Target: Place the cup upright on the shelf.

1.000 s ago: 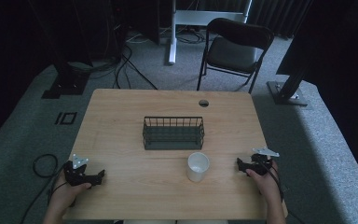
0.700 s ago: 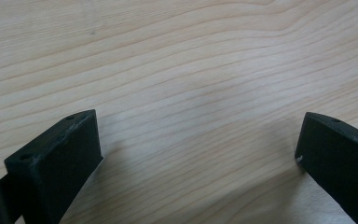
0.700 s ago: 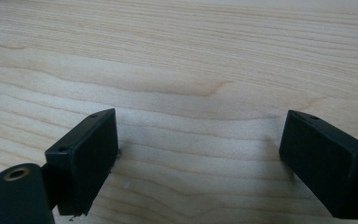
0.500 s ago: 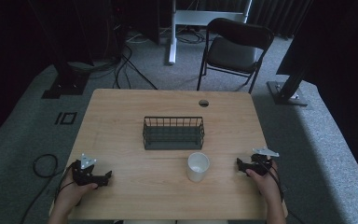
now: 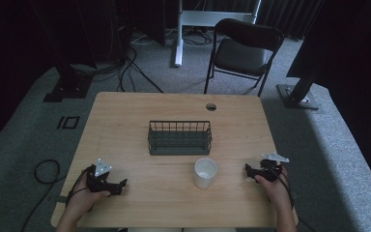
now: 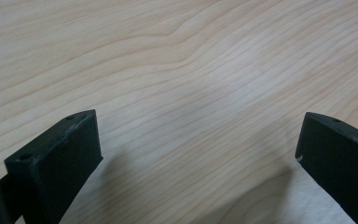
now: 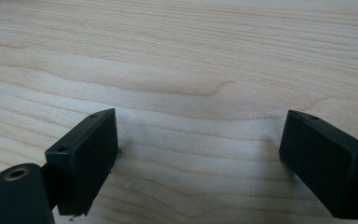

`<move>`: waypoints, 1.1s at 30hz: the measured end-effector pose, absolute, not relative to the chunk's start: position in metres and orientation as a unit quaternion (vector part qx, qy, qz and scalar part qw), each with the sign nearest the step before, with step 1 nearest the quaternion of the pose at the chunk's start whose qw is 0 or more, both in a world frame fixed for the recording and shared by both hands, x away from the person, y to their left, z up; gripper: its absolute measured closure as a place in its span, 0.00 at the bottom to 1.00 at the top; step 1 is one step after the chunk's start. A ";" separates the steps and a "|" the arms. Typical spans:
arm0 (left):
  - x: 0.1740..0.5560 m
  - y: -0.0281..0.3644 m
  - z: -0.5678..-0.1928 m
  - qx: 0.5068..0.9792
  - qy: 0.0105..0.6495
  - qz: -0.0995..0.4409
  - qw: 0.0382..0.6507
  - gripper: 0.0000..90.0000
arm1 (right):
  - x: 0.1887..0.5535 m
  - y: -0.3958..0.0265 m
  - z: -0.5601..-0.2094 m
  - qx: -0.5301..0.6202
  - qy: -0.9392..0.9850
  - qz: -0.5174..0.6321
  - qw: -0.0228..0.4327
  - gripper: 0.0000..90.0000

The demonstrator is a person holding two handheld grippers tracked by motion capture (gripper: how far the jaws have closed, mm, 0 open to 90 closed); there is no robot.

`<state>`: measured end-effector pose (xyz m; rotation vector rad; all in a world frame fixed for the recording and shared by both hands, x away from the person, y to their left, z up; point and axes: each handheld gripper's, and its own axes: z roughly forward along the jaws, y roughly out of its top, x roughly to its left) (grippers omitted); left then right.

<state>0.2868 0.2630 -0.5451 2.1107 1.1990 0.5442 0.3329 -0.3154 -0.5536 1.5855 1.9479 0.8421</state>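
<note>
My left tongs (image 5: 107, 180) rest on the near left part of the desk (image 5: 125, 121), jaws spread wide with nothing between them; in the left gripper view there is only bare wood grain under the two black jaws, and they pinch nothing.

Moving right, the black wire basket (image 5: 179, 137) sits at the middle of the desk, open side up and empty as far as I can see. Just in front of it, a little to its right, stands the white cup (image 5: 205, 172), upright, apart from the basket and nearer my right side than my left. I judge it a stiff, light thing, probably ceramic or hard plastic, smooth and so a bit slippery, and liable to chip or tip if knocked. I would take it across the rim, one jaw inside and one outside the wall, or squeeze it around the body.

My right tongs (image 5: 256, 172) lie on the near right of the desk, also spread wide over bare wood, holding nothing, pointing toward the cup but well short of it.
</note>
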 end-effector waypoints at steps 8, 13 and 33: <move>0.284 0.243 -0.538 0.817 0.430 0.202 0.328 0.00 | 0.333 -0.315 -0.554 0.580 0.713 0.308 0.244 0.12; 0.284 0.234 -0.535 0.824 0.415 0.199 0.331 0.00 | 0.333 -0.315 -0.554 0.580 0.713 0.309 0.244 0.12; 0.286 0.187 -0.529 0.845 0.361 0.171 0.357 0.00 | 0.333 -0.315 -0.554 0.577 0.716 0.310 0.243 0.12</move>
